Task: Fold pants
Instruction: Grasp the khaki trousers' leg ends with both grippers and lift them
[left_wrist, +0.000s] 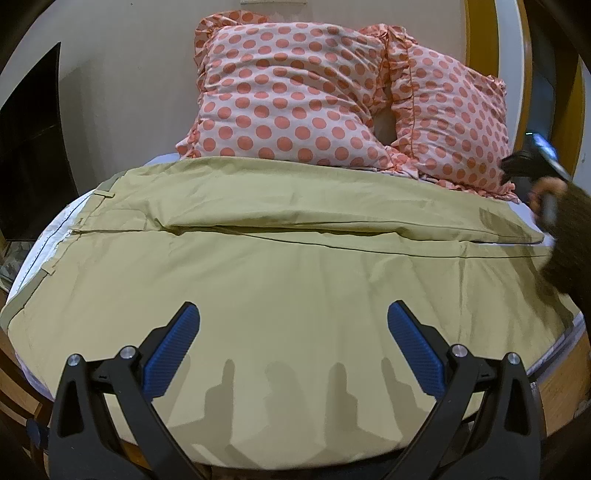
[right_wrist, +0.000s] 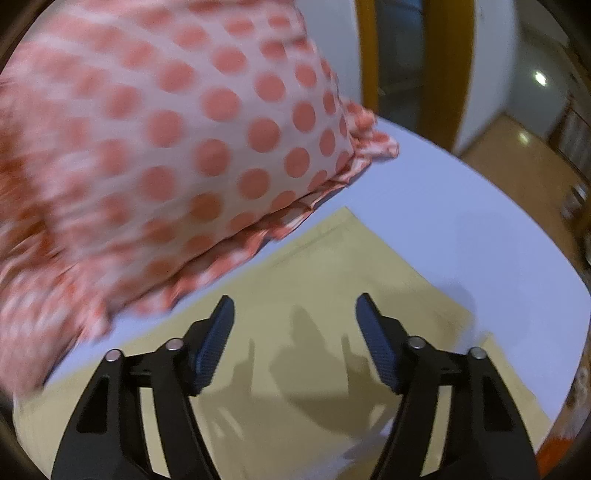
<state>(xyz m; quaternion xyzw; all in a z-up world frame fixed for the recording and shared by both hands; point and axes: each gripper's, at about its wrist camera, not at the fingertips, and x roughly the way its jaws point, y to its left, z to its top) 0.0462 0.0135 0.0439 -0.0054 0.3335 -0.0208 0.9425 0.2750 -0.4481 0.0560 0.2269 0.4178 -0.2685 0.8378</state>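
Khaki pants (left_wrist: 280, 266) spread flat on bed, legs side by side, left gripper (left_wrist: 293, 347) and right gripper (right_wrist: 295, 336) both wide open, holding nothing

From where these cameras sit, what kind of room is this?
Most likely a bedroom at home: two polka-dot pillows lean against the wall, khaki pants lie spread over a pale sheet on a bed, and a wood-framed doorway opens behind it.

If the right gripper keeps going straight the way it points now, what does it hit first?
Most likely the pants: the open right gripper points down at the hem end. Beyond lie the sheet and, to the left, the pillow. Depth is unclear.
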